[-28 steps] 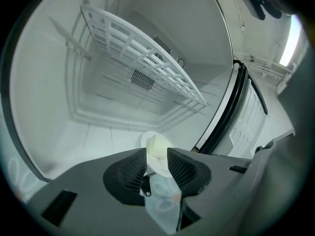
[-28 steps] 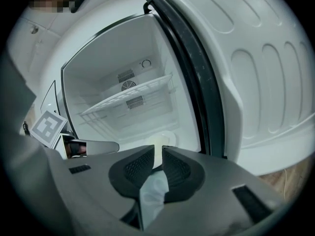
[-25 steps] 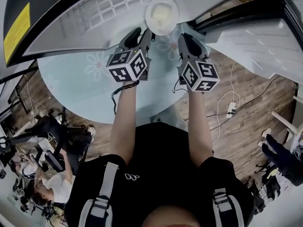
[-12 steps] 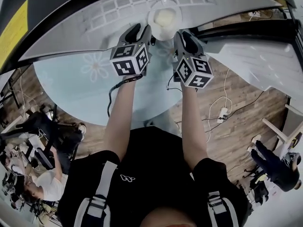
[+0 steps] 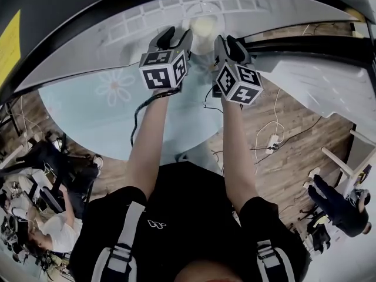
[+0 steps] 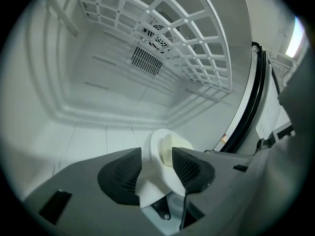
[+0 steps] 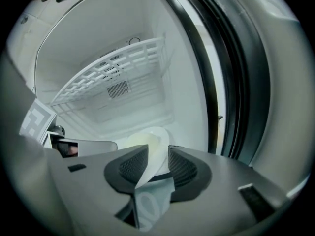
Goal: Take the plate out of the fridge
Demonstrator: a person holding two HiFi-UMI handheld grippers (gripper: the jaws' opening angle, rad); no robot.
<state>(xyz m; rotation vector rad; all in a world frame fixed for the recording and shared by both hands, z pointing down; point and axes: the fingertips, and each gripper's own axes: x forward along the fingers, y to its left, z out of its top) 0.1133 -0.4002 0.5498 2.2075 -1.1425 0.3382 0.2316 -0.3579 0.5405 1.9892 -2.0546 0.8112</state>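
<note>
One wire shelf point(image 7: 110, 73) above the plate point(image 7: 157, 135)

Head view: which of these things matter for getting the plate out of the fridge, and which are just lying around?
For the job: plate, fridge, left tongs and right tongs, both opening with the plate's rim between them.
Lying about: glass table, power strip on the floor.

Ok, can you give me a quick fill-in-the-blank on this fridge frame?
The white plate is inside the ____.
Its rim stands between the opening jaws of ____ the left gripper and the right gripper.
A pale ____ lump of food lies on it.
Missing: fridge; both; yellow.
</note>
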